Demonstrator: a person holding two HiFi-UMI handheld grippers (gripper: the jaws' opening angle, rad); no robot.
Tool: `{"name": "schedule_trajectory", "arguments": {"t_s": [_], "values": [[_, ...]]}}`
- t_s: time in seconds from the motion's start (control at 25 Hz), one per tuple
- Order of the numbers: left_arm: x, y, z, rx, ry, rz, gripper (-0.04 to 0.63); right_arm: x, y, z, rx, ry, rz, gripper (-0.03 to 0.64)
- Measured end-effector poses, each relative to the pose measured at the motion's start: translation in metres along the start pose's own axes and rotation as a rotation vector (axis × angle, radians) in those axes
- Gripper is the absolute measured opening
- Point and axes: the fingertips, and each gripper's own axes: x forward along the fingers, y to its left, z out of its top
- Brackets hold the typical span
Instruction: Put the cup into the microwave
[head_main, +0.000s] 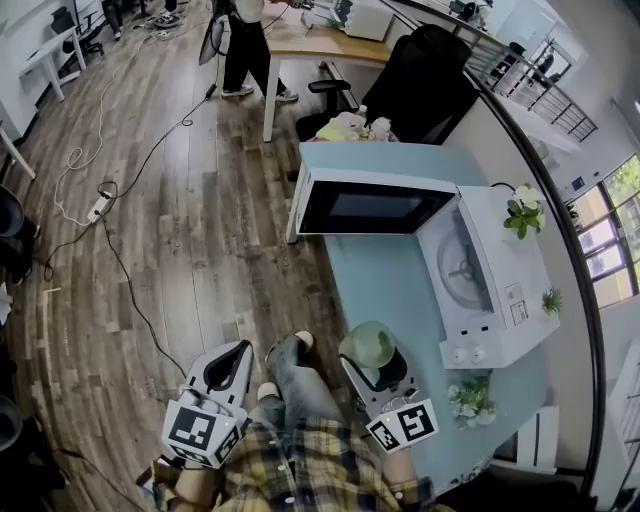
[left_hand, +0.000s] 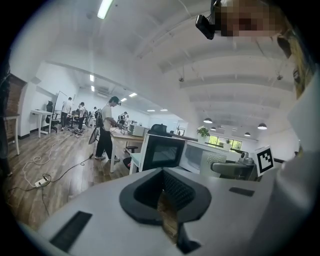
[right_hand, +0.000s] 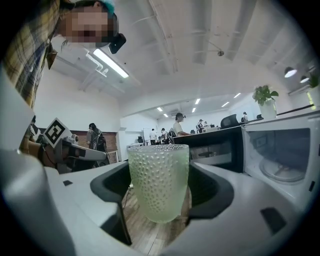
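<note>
A pale green dimpled glass cup (right_hand: 159, 182) stands upright between the jaws of my right gripper (right_hand: 160, 197), which is shut on it. In the head view the cup (head_main: 372, 343) and right gripper (head_main: 374, 362) hover over the near edge of the light-blue table (head_main: 390, 285). The white microwave (head_main: 490, 290) lies beyond, its dark-windowed door (head_main: 365, 205) swung wide open and the turntable (head_main: 462, 265) showing. From the right gripper view the open cavity (right_hand: 282, 155) is to the right. My left gripper (head_main: 232, 362) hangs over the wooden floor, shut and empty (left_hand: 167, 200).
Small potted plants (head_main: 470, 398) (head_main: 522, 212) sit on the table around the microwave. A black office chair (head_main: 425, 70) stands behind the table. Cables and a power strip (head_main: 98, 205) trail over the floor at left. A person (head_main: 245, 45) stands by a far desk.
</note>
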Motion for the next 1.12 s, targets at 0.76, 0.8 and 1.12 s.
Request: {"name": "schedule_trajectory", "arguments": {"t_s": [0.76,0.8,1.12], "values": [[0.185,0.007,0.069,0.082,0.035,-0.201,-0.008,0.079,-0.132,0.031,0.028,-0.035,-0.192,0.358],[0.194,0.004,0.072,0.085,0.038,-0.213,-0.008,0.079,-0.140,0.033,0.031,-0.038,-0.205,0.359],[0.266,-0.031,0.083,0.120,0.074,-0.357,-0.008,0.063,-0.195,0.038,0.059,-0.061,-0.352,0.359]]}}
